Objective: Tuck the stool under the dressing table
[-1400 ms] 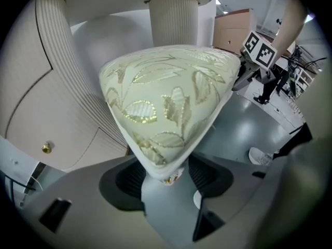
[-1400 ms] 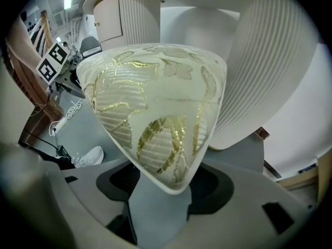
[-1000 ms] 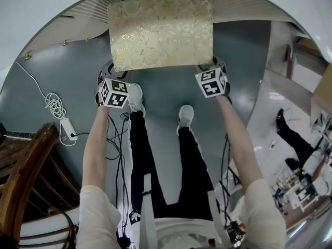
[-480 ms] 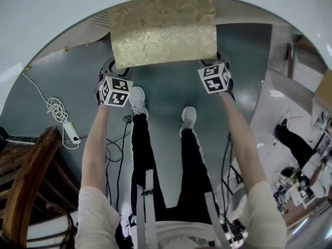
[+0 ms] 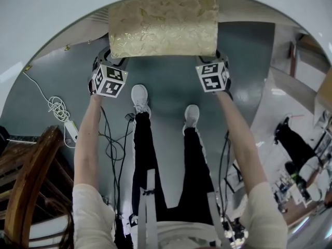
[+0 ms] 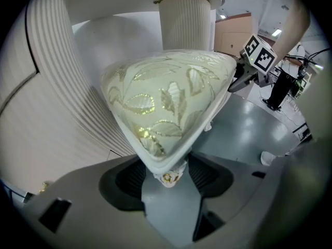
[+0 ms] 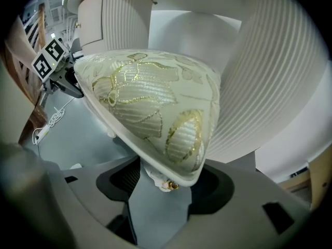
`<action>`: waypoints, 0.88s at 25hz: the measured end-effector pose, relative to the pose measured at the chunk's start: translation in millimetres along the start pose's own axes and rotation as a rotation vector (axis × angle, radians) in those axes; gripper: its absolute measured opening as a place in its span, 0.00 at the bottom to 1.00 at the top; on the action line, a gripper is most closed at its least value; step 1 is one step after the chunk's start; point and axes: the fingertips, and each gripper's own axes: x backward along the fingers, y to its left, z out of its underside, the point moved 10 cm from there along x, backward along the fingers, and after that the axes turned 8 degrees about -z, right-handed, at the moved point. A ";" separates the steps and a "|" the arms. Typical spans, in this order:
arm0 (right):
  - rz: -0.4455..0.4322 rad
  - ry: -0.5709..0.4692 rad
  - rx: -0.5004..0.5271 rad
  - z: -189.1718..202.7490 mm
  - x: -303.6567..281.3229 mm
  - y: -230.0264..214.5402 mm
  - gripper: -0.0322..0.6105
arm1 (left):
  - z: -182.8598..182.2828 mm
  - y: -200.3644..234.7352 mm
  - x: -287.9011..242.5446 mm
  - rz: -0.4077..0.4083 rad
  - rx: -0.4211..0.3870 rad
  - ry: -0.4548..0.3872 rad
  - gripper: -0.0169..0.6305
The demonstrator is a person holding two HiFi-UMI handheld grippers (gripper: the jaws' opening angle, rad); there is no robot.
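Stool (image 5: 162, 24) is gripped at both near corners.

- Left gripper (image 6: 167, 173): fingers (image 6: 129, 176) are fairly wide, one on each side of the corner. The pads sit against the white frame just under the gold-leaf cushion.
- Right gripper (image 7: 165, 183): same hold on the other near corner. Fingers (image 7: 124, 176) are fairly wide and closed on the frame, with a small gold knob between them.
- Both grippers angle down, marker cubes face up in the head view, and both arms are stretched forward.

Stool sits in the opening between the dressing table (image 5: 46, 19) pedestals (image 6: 184, 19), which are white and fluted. In the head view its far edge meets the table's curved white rim. The near edge and both grippers are out over the grey floor (image 5: 166, 87). Can't tell whether the stool's feet touch the floor.

The person's white shoes (image 5: 140, 98) are on the floor near the stool. Well to the left are a coiled white cable (image 5: 54, 105) and a wooden chair (image 5: 26, 185).
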 end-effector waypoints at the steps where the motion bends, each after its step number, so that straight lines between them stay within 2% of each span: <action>1: -0.001 0.001 -0.005 -1.3 -0.6 1.2 0.48 | -0.4 3.1 -0.9 0.003 -0.004 0.000 0.43; 6: -0.004 -0.006 -0.015 -5.7 -1.5 2.8 0.48 | -4.9 14.5 -3.0 0.007 -0.028 -0.015 0.43; 10: 0.016 -0.014 -0.034 -22.3 -6.6 3.2 0.48 | -9.8 29.2 -6.9 -0.044 -0.005 -0.037 0.41; 14: 0.019 -0.011 -0.027 -26.6 -11.1 5.5 0.48 | -6.9 33.8 -8.9 -0.043 -0.007 -0.041 0.41; 22: -0.009 0.006 0.012 -30.3 -13.5 -1.9 0.48 | -7.7 29.2 -9.1 -0.067 0.039 -0.031 0.41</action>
